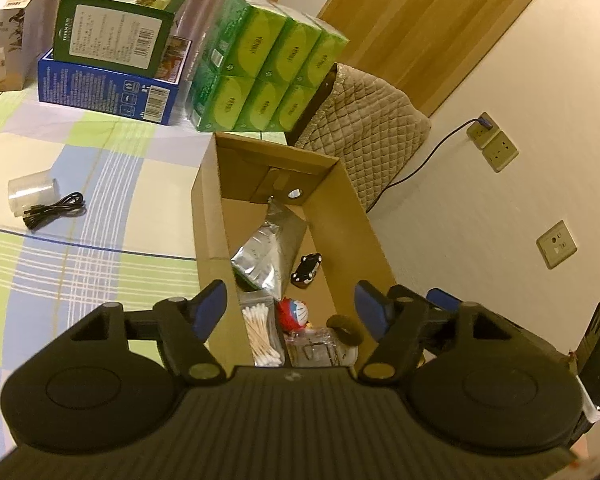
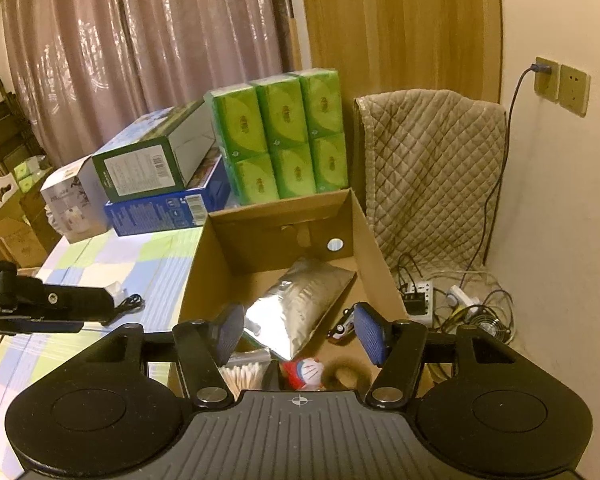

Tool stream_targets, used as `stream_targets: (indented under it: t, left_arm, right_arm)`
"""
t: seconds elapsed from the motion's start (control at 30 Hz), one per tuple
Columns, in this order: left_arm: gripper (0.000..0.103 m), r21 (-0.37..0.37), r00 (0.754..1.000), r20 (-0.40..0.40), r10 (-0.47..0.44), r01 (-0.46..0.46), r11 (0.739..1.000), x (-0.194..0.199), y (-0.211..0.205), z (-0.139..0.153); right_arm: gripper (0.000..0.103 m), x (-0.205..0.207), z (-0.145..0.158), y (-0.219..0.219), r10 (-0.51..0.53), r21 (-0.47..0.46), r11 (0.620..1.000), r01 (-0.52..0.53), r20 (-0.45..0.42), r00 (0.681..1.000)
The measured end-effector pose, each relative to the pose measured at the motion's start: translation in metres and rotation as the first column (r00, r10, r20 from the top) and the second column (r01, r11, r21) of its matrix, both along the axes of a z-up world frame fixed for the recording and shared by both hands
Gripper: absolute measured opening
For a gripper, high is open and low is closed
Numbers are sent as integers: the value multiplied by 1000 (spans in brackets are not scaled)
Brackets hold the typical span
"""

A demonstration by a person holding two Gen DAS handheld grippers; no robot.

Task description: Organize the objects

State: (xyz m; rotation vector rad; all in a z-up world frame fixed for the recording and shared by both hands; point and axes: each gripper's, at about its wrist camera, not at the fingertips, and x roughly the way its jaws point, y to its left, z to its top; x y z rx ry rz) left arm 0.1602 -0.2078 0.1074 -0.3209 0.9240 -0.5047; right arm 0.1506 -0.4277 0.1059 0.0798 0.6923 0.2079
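An open cardboard box (image 1: 208, 208) (image 2: 364, 216) stands at the table's right edge. Inside lie a silver foil pouch (image 1: 270, 250) (image 2: 300, 300), a small black toy car (image 1: 306, 270) (image 2: 342, 326), a pack of cotton swabs (image 1: 260, 332) (image 2: 242, 376), a red and blue Doraemon figure (image 1: 294, 312) (image 2: 304, 372), a brown fuzzy ring (image 1: 346, 328) (image 2: 346, 374) and a clear plastic item (image 1: 320, 350). My left gripper (image 1: 290, 312) is open and empty above the box's near end. My right gripper (image 2: 300, 336) is open and empty above the box too. A clear plastic cup (image 1: 32, 192) and a black cable (image 1: 56, 210) lie on the table to the left.
Green tissue packs (image 1: 268, 68) (image 2: 280, 136), a green box (image 1: 120, 20) on a blue box (image 1: 108, 88) and a white carton (image 1: 4, 40) stand at the table's back. A quilted cover (image 2: 432, 168), wall sockets (image 2: 560, 84) and a tangle of floor cables (image 2: 460, 304) are to the right.
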Motion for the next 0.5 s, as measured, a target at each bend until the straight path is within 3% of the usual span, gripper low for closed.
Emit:
stream_targets:
  t: [0.3, 0.4, 0.5]
  left_arm:
    - [69, 6, 1000, 12, 9, -9, 1000, -9, 11, 5]
    - [76, 12, 1000, 24, 13, -13, 1000, -13, 14, 10]
    - [77, 12, 999, 36, 14, -15, 1000, -18, 19, 14]
  right_arm:
    - [58, -11, 13, 3, -1, -12, 1000, 1, 21, 1000]
    - [58, -17, 19, 7, 5, -17, 1000, -4, 33, 999]
    - [58, -22, 24, 12, 13, -18, 1000, -12, 40, 999]
